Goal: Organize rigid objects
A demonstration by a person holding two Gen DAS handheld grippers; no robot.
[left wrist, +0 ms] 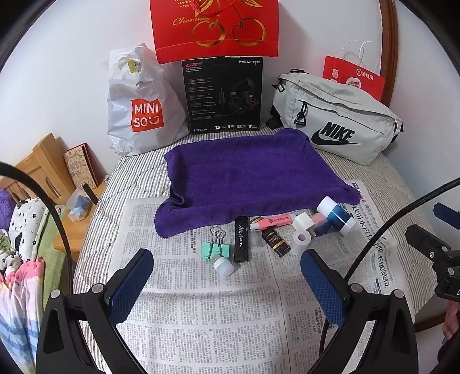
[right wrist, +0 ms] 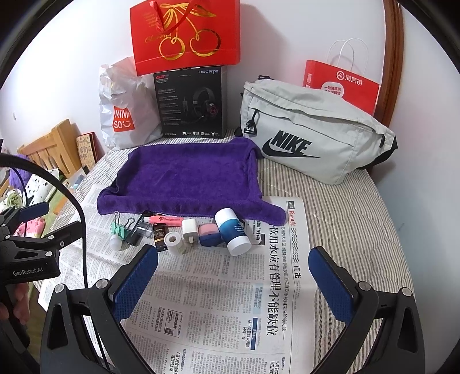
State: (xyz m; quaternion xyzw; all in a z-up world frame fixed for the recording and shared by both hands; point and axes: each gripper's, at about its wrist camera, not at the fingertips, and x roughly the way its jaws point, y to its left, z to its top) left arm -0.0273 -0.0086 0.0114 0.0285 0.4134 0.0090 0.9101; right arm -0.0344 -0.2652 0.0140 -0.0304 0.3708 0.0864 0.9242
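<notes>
Small objects lie in a row on newspaper (left wrist: pixel 201 310) in front of a purple towel (left wrist: pixel 247 172): a green binder clip (left wrist: pixel 216 247), a small white bottle (left wrist: pixel 223 266), a black Horizon tube (left wrist: pixel 241 239), a pink highlighter (left wrist: pixel 270 222), a dark brown bottle (left wrist: pixel 276 241), a white tape roll (left wrist: pixel 300 238), a pink-and-blue case (left wrist: pixel 319 223) and a blue-white bottle (left wrist: pixel 336 214). My left gripper (left wrist: pixel 227 276) is open and empty, just short of the clip. My right gripper (right wrist: pixel 233 273) is open and empty, before the blue-white bottle (right wrist: pixel 233 231) and a white charger (right wrist: pixel 189 230).
Behind the towel (right wrist: pixel 184 178) stand a Miniso bag (left wrist: pixel 141 109), a black headset box (left wrist: pixel 222 95), a red cherry bag (left wrist: pixel 215 26), a grey Nike bag (right wrist: pixel 310 129) and a red paper bag (right wrist: pixel 342 86). A wooden nightstand (left wrist: pixel 66 201) is left of the bed.
</notes>
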